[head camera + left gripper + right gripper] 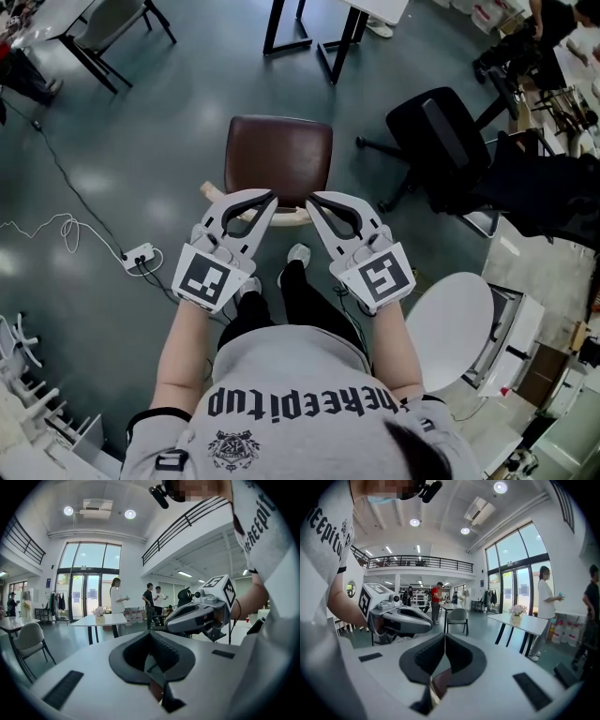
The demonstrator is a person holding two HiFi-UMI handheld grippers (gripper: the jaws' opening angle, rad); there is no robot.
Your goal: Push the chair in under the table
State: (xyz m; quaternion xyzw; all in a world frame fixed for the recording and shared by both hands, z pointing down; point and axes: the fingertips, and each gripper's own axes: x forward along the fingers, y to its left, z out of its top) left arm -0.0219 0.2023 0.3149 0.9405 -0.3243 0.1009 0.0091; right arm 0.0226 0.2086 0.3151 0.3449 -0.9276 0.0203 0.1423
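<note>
Chair (pixel 278 155) looks light and stiff; my left claw (pixel 270 196) and right claw (pixel 310 198), both pinched shut, empty, should press its backrest (pixel 298 217).

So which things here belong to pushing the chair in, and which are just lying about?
Job: brown chair; table ahead; left gripper and right gripper, both shut, empty.
Lying about: black office chair; power strip; grey chair.

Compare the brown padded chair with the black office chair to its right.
The brown padded chair has a pale wooden back rail; the black office chair is all black. The brown chair stands square-on; the black one angled, base legs splayed. Both are unoccupied.
</note>
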